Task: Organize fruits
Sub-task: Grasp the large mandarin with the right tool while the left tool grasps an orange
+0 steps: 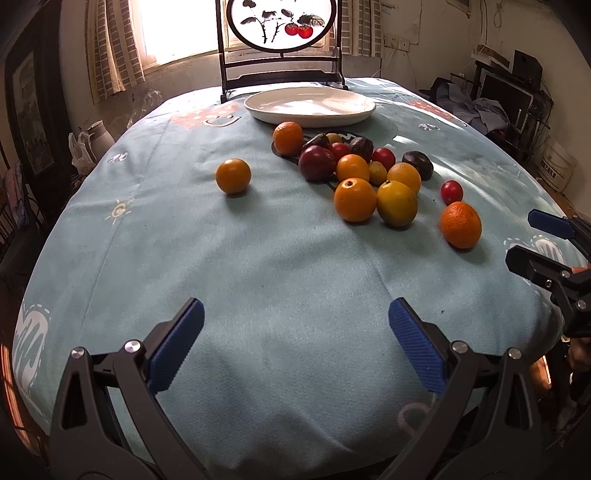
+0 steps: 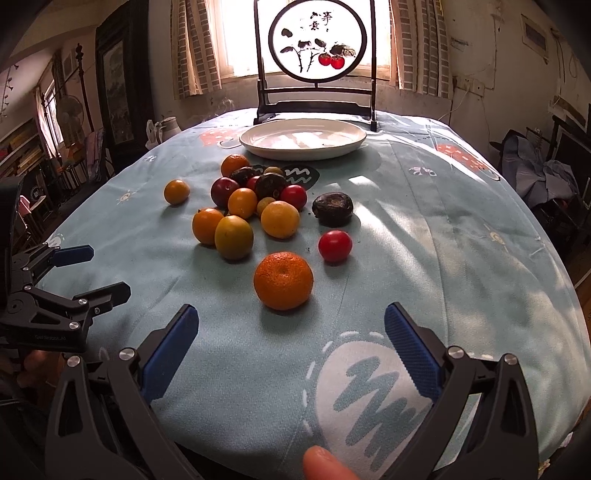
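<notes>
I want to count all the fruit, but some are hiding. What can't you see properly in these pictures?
- Fruit pile: in both views the front fruits cover the back ones, so no exact count.
- Framed picture: its top is cut off by the left view's edge.
- Plate: window glare washes out its inside in both views.
- Right gripper: the left view's edge cuts it off.

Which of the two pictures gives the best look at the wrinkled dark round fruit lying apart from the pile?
The right wrist view: the wrinkled dark round fruit lies alone on the blue cloth, its puckered top plainly visible. In the left wrist view the same fruit is smaller, farther off, and shows only as a dark lump behind an orange.
</notes>
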